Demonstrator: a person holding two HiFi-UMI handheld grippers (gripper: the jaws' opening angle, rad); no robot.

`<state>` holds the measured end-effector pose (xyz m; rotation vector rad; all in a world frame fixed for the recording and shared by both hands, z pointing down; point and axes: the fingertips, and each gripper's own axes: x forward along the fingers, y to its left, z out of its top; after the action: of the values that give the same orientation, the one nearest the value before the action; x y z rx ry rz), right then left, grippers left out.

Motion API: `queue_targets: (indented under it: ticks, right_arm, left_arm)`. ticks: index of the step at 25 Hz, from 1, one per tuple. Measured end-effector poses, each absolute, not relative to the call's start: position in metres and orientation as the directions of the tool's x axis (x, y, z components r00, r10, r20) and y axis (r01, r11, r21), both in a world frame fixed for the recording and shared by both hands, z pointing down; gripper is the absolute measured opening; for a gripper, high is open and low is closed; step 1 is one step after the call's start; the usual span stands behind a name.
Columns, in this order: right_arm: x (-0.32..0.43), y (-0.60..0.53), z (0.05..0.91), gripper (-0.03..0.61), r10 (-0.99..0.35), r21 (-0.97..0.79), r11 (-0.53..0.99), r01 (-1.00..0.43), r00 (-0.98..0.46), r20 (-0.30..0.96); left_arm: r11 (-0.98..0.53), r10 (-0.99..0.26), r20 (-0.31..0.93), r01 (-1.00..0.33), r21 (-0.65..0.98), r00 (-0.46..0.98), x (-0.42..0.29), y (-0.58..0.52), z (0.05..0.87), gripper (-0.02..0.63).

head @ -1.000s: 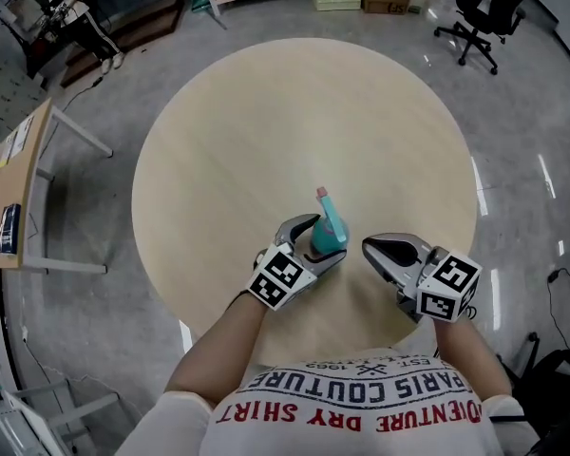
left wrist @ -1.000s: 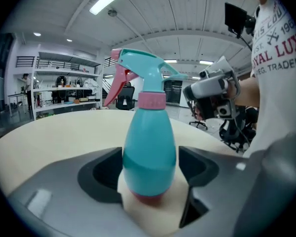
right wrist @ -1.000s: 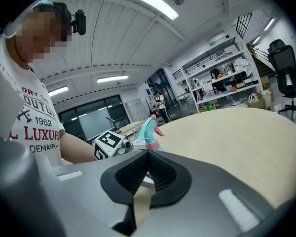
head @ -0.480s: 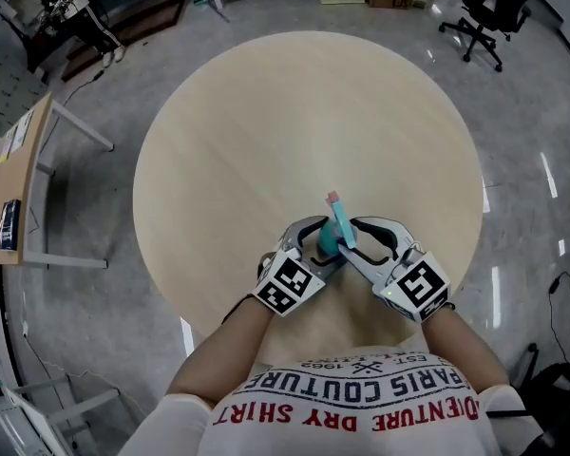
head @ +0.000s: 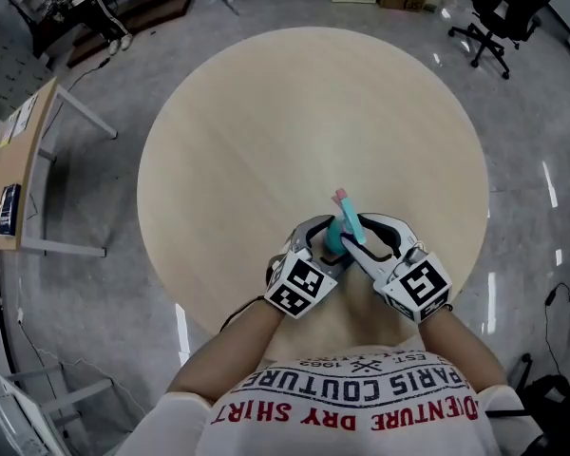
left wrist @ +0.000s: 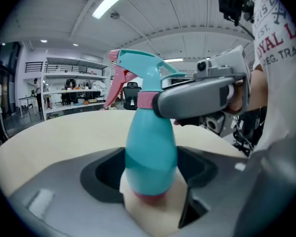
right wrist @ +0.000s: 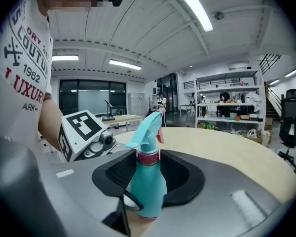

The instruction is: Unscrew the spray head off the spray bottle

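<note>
spray bottle (head: 346, 228) stands upright low and centre in the head view, near the front edge of the round pale worktop (head: 266, 112), spray head (right wrist: 147, 125) still on. my left tool (left wrist: 150, 176) clamps its teal body, my right tool (right wrist: 148, 177) grips the pink collar (right wrist: 148, 158); i judge all the unscrewing remains. glossy grey floor (head: 532, 160), office chair (head: 499, 8) upper right, desk (head: 19, 179) at left.

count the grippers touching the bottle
2. The left gripper grips the bottle low on its teal body; the right gripper is clamped at the pink collar under the spray head.
</note>
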<state>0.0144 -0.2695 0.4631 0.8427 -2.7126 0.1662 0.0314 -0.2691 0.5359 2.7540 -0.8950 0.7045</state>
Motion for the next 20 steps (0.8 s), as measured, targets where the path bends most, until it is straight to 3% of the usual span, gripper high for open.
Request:
queue_targets:
  ticks: [4, 13, 16, 20]
  right_arm:
    - [0.010, -0.258, 0.461, 0.147, -0.410, -0.070, 0.889, -0.453, -0.854, 0.321]
    - [-0.005, -0.236, 0.457, 0.135, -0.010, -0.077, 0.996, -0.039, -0.940, 0.342]
    - [-0.005, -0.236, 0.459, 0.137, -0.065, -0.015, 0.997, -0.075, -0.933, 0.353]
    - [-0.006, -0.240, 0.463, 0.146, -0.303, 0.102, 0.953, -0.286, -0.886, 0.350]
  left_arm:
    - [-0.871, -0.431, 0.487, -0.492, -0.004, 0.759, 0.028, -0.255, 0.534, 0.324]
    - [-0.982, -0.166, 0.545, -0.190, -0.014, 0.822, 0.017, -0.231, 0.537, 0.318]
    - [-0.974, -0.194, 0.553, -0.226, -0.011, 0.811, 0.015, -0.233, 0.536, 0.318]
    - [-0.909, -0.360, 0.537, -0.417, -0.016, 0.763, 0.011, -0.241, 0.539, 0.318]
